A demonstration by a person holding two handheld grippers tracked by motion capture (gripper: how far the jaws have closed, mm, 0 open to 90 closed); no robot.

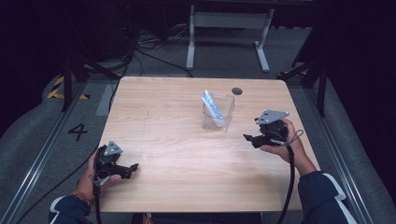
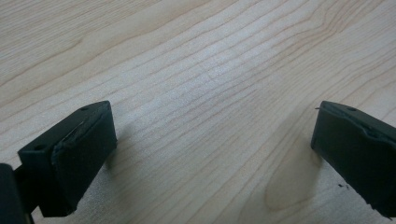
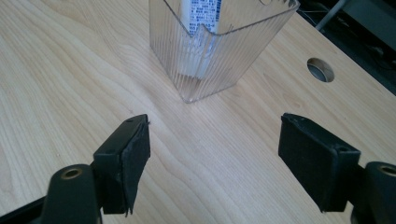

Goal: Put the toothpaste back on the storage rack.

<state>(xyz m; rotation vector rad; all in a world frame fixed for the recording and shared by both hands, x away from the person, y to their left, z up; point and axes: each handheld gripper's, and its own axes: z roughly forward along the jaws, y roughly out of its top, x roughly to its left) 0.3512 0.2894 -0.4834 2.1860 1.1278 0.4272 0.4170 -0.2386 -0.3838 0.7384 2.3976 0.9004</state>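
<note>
The table (image 1: 177,154) is pale wood with fine grain and a smooth, faintly sheened finish. The container (image 3: 219,56), upper centre of the right gripper view, is clear, glossy ribbed plastic. The gripper pads (image 3: 135,163) look matt black, slightly rough-edged.

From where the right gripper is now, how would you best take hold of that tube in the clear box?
Probably from above, by its top end. The tube leans in the clear box, and its top pokes above the rim while ribbed walls shield the rest. The right gripper is open and empty.
</note>
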